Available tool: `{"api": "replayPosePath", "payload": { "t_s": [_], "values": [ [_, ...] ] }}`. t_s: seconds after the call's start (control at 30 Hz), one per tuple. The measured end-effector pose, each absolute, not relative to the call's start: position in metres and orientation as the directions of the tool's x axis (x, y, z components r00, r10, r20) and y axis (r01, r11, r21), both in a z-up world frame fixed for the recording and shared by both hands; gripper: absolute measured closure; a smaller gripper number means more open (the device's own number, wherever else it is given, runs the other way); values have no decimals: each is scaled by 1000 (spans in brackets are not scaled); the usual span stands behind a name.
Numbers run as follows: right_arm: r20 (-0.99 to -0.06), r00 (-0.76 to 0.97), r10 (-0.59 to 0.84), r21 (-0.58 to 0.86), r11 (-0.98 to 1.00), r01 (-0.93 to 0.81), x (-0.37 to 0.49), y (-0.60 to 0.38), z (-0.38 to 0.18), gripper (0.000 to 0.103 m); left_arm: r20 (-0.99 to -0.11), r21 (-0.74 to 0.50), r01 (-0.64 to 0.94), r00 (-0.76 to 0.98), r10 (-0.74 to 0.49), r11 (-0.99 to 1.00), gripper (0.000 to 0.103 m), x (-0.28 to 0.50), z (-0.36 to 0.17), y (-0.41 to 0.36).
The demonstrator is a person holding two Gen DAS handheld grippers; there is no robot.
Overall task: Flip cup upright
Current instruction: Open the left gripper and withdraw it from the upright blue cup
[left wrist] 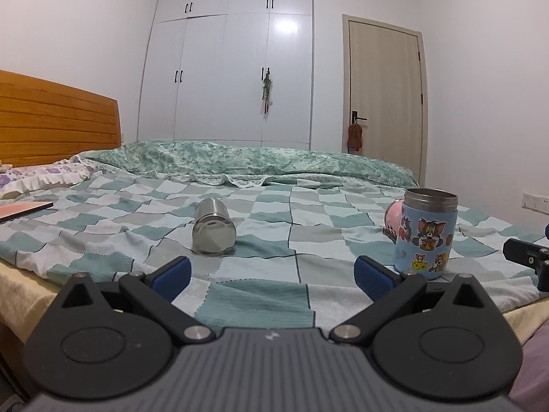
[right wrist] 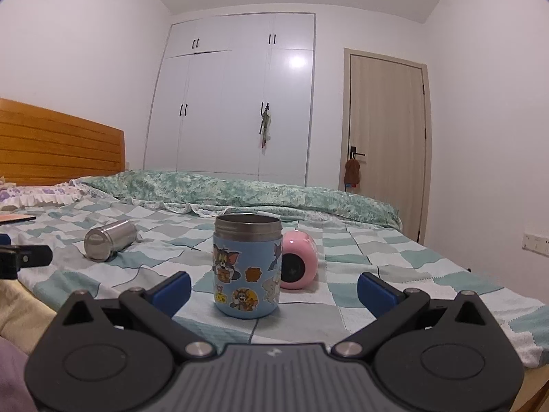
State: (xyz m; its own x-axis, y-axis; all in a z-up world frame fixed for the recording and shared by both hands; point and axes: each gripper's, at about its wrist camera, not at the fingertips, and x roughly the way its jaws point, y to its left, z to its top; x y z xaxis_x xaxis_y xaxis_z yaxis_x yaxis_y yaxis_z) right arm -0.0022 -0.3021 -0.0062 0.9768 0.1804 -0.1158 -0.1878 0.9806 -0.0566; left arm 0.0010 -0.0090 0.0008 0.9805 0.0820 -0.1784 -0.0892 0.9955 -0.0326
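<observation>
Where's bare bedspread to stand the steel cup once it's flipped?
The checkered bedspread is bare between the lying steel cup and the blue cartoon cup, also just ahead of the left gripper. It is crowded where the pink clock sits close behind the blue cup.

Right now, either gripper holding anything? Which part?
Nothing held. Left gripper and right gripper both open and empty, short of the cups on the bed.

Blue cup (right wrist: 246,271) is plastered with cartoon stickers, rim left bare steel. Bedsheet (left wrist: 260,213) is checked teal, grey and white; silver cup (left wrist: 214,225) is left plain.
</observation>
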Motion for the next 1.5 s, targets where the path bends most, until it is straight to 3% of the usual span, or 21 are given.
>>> {"api": "replayPosePath", "payload": {
  "t_s": [1.5],
  "values": [
    [-108,977,183,-51,981,-189,-4,-303,-7,0,-174,-27,-76,982,70,997,0,3,-2,-11]
  ]
}}
